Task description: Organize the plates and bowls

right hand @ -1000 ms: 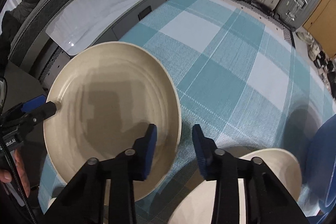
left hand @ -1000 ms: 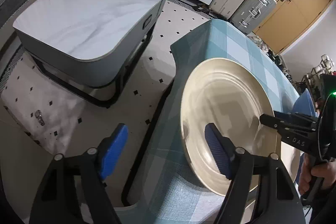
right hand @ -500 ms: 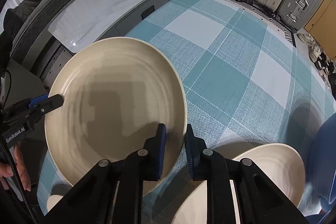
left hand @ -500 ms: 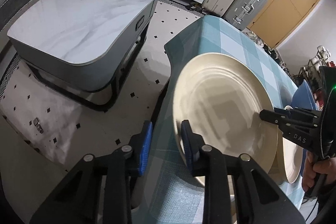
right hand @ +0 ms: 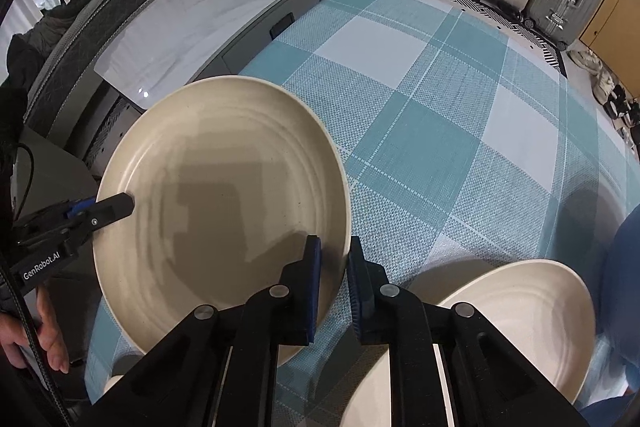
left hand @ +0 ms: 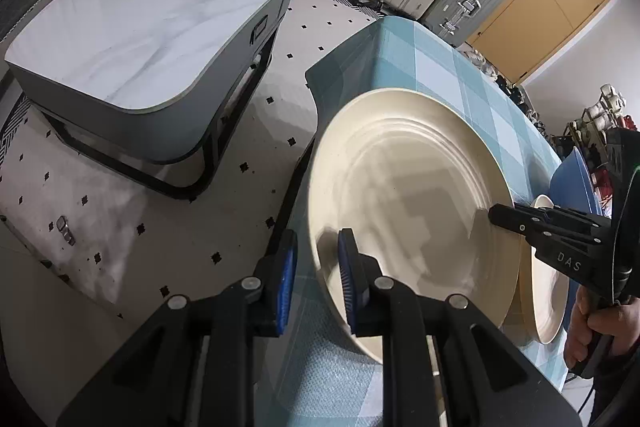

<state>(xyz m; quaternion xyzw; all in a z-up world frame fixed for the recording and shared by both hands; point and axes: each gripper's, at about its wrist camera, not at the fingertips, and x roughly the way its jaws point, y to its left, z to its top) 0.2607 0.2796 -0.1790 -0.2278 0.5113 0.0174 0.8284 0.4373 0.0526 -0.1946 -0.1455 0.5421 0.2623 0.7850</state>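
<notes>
One blue bowl [left hand: 570,179], mostly hidden

Left wrist view: close at large round cream plate [left hand: 408,203], left rim, facing across it | Right wrist view: close above opposite rim [right hand: 224,211], facing down | Shared: plate.
</notes>
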